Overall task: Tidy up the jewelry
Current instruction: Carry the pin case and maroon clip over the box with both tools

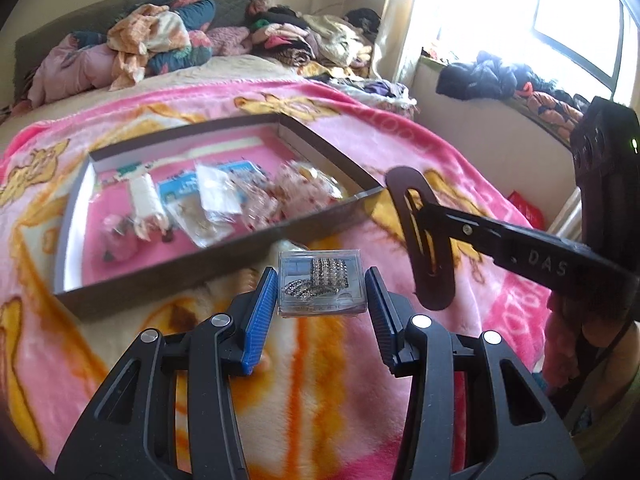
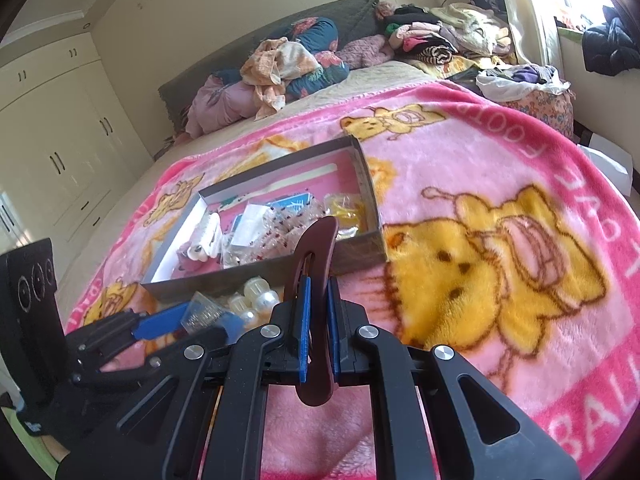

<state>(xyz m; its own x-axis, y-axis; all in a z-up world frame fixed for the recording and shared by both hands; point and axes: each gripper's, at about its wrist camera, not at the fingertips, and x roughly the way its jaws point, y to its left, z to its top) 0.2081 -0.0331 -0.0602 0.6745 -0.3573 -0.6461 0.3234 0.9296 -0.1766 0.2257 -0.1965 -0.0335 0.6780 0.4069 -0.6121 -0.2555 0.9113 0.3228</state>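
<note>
The left gripper (image 1: 322,304) is clamped on a small clear plastic box of rhinestone jewellery (image 1: 321,285), low centre; the right gripper (image 2: 318,330) clamps a maroon oval hair clip (image 2: 316,280). Neither is yet inside the shallow grey cardboard tray (image 1: 240,246), which already holds packets; white pearl beads (image 2: 256,300) lie outside it.

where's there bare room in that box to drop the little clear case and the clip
Free: the pink floor at the far end of the shallow grey cardboard box, beside the pale strip. Crowded: its near half, with plastic packets and a white roll. The small clear plastic case of sparkly jewelry and dark brown hair clip fit there.
</note>
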